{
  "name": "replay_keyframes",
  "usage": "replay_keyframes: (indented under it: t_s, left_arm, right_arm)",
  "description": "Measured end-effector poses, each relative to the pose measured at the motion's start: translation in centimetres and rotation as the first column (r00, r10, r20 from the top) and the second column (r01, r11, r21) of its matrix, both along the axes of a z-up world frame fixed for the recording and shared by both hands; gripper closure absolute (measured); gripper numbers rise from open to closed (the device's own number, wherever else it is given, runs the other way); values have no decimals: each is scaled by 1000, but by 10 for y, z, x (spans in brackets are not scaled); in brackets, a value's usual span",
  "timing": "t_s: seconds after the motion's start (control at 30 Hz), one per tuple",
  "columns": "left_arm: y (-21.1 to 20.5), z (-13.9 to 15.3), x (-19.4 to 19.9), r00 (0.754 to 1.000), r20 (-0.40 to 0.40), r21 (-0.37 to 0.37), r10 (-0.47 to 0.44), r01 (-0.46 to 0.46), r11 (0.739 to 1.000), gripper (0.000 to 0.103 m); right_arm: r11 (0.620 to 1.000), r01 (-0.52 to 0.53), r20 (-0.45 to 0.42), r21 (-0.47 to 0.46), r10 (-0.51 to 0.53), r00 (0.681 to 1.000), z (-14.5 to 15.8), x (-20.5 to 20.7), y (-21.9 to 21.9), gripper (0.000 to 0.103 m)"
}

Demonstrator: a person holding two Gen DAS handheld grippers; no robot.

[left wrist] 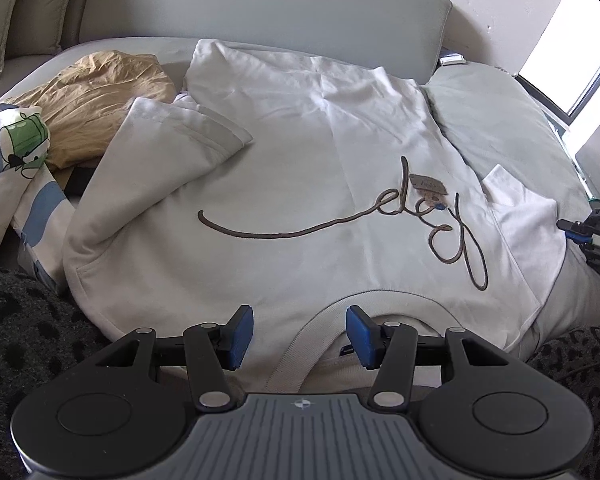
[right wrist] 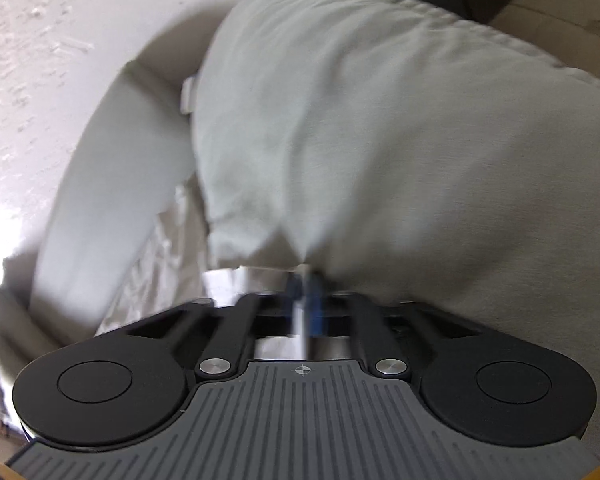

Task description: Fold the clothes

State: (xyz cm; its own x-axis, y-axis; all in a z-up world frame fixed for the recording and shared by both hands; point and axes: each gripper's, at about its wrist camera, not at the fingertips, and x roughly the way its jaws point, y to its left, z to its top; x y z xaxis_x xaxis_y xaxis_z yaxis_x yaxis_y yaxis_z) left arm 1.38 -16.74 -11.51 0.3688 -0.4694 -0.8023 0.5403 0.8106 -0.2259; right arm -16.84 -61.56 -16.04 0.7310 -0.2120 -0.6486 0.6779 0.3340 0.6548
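A pale grey sweatshirt (left wrist: 300, 184) with a dark cursive embroidery lies front up on the sofa, its collar (left wrist: 300, 344) nearest me and its left sleeve folded in over the chest. My left gripper (left wrist: 300, 336) is open, its blue pads either side of the collar, just above it. My right gripper (right wrist: 304, 292) is shut on a white edge of the sweatshirt's right sleeve (right wrist: 300, 276); that view is blurred. The right gripper also shows at the right edge of the left wrist view (left wrist: 592, 236), beside the right sleeve (left wrist: 524, 216).
A tan crumpled garment (left wrist: 100, 88) and a cartoon-print cloth (left wrist: 20, 148) lie at the left. A grey cushion (left wrist: 500, 120) lies at the right, close to the right gripper (right wrist: 380, 140). The sofa backrest (left wrist: 260, 4) stands behind. A dark spotted blanket (left wrist: 16, 320) lies near me.
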Motion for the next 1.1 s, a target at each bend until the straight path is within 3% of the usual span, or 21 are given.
replay_keyframes:
  t_s: [0.13,0.37,0.43,0.5,0.53,0.63,0.73,0.87,1.1]
  left_arm:
    - [4,1,1,1000,-1,-15,7,-7,1000,53]
    - [10,-1,2,1000,-19,-41,4,-5,999,53]
    - [13,-2,3,1000,-22,-48,7,-8,999,53]
    - [15,-2,3,1000,-28,-58,10,-12,998,53]
    - [16,-2,3,1000,-30,-63,10,-12,998,53]
    - [21,-1,2,1000,-29,-70,10,-12,997,53]
    - [23,-3,3,999,-38,-66,17,-20,998,53]
    - [22,-6,3,999,-50,-62,20,-23,998,53]
    - [21,-4,2,999,-39,-55,21,-23,998,53]
  right_arm:
    - [997,53,-2,-51,-54,999,7,-12,11,101]
    - [959,99,-22,-264,-109,994,51,-16,48,102]
    - [940,94,-2,-328,-100,995,67,-16,60,102]
    - [934,45,-45,-355,-66,997,75,-9,68,102]
    - [945,23,-76,-327,-51,996,74,-5,64,98]
    - [991,86,-101,-103,-97,990,52,-11,40,68]
    - [988,147,-60,39,-145,988,27,-28,19,68]
    - [987,76,36,141,-81,996,6,-29,-3,68]
    - [995,24,73,95,-31,997,-2,-17,-3,68]
